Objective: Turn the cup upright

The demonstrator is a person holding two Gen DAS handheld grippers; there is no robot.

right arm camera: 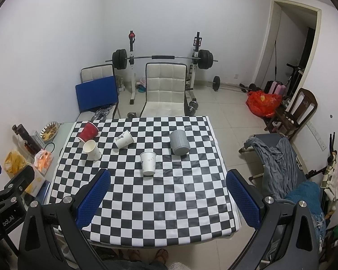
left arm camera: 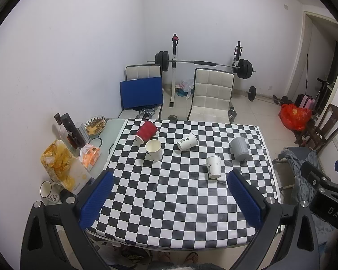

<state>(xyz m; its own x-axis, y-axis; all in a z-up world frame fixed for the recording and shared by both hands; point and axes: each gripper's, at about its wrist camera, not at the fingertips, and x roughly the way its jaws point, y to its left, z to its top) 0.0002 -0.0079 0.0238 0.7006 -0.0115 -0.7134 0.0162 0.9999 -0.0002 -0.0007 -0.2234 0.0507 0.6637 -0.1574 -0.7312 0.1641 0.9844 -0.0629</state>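
Left wrist: fingers (left arm camera: 96, 196) wide apart, empty.

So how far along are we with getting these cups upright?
Barely begun. Done: two white cups and look to be standing mouth-up already. In hand: nothing; the left gripper and right gripper are open above the table's near edge. Left: the red cup, printed white cup and grey cup.

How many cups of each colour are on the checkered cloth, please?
Red cup: 1
Grey cup: 1
White paper cups: 3
Total: 5
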